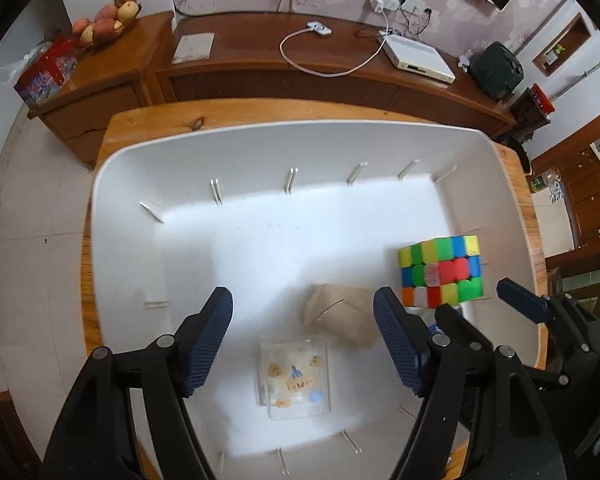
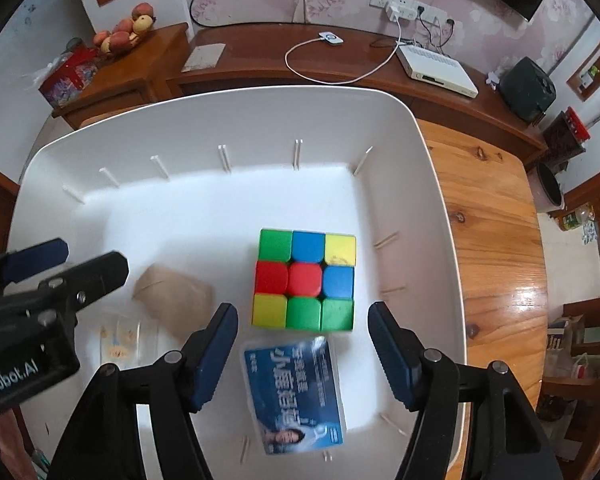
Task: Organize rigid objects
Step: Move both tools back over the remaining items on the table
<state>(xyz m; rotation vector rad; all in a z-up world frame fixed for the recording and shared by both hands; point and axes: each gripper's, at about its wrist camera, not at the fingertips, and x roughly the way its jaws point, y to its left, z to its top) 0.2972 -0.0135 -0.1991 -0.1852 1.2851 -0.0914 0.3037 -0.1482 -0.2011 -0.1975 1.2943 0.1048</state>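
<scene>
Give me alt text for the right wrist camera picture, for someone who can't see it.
A white bin on a wooden table holds a multicoloured puzzle cube, a blue-labelled clear box nearer the camera, and a tan wooden block to the left. The right gripper hangs open above the blue box and holds nothing; the left gripper enters from the left edge.

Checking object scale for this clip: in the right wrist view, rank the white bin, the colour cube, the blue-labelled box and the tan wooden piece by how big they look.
1. White bin
2. Blue-labelled box and colour cube: alike; the box is nearer the camera, so unranked.
3. Tan wooden piece
</scene>
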